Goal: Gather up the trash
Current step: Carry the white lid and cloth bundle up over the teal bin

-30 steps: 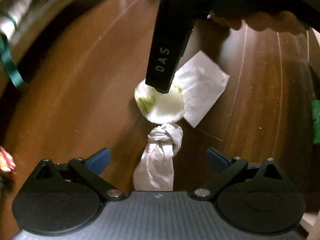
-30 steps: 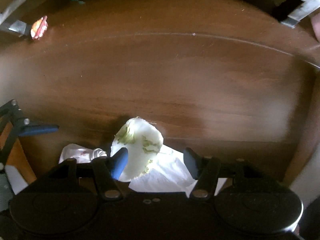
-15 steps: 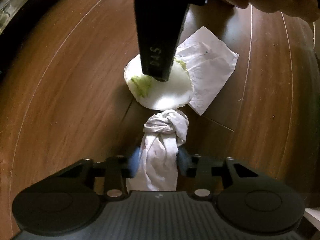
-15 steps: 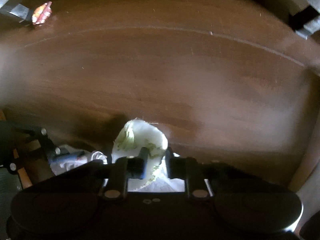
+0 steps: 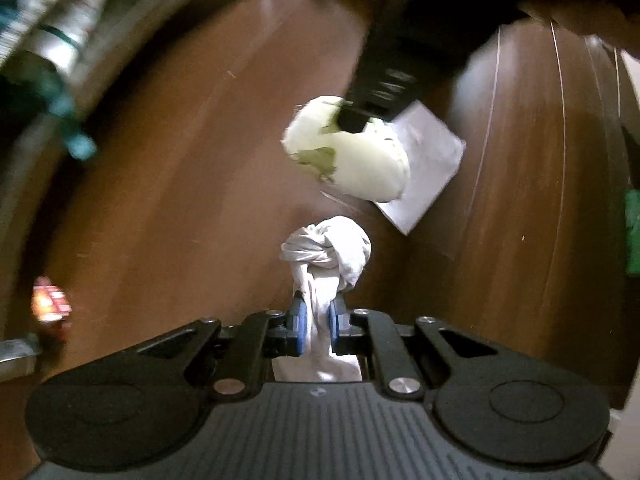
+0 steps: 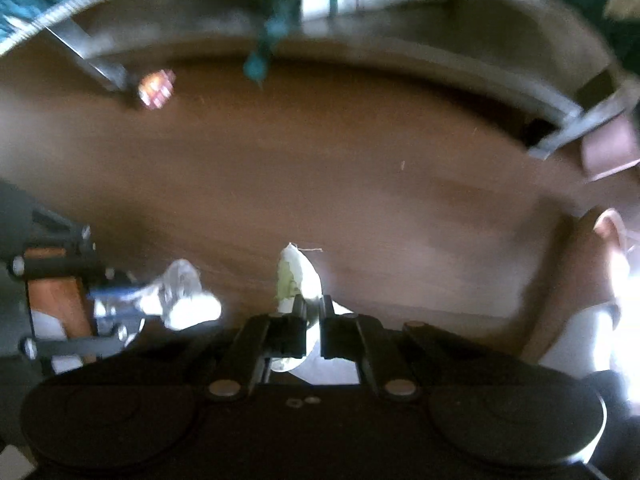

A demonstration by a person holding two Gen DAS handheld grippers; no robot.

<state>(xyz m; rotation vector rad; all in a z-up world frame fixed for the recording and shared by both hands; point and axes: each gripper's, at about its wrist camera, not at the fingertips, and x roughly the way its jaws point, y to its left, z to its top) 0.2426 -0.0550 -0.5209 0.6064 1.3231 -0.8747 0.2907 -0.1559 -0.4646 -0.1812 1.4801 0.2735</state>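
Note:
My left gripper (image 5: pixel 316 318) is shut on a knotted white cloth scrap (image 5: pixel 326 252), its knot sticking out past the blue pads. My right gripper (image 6: pixel 314 314) is shut on a round white paper piece with green smears (image 6: pixel 298 276); in the left wrist view that piece (image 5: pixel 360 160) hangs from the right gripper's black finger (image 5: pixel 380 92) above the floor. A flat white paper sheet (image 5: pixel 432 160) lies on the brown wooden floor (image 5: pixel 180 200) behind it. The left gripper with the cloth (image 6: pixel 180 292) shows at the left of the right wrist view.
A red-orange wrapper (image 5: pixel 50 306) lies at the left, also seen in the right wrist view (image 6: pixel 156 88). A teal ribbon (image 6: pixel 264 52) hangs near metal furniture legs (image 6: pixel 96 64). A green object (image 5: pixel 632 236) sits at the right edge.
Both grippers have lifted off the floor, the left with the knotted cloth and the right with the smeared paper piece. The flat sheet stayed on the floor. The views are blurred by motion.

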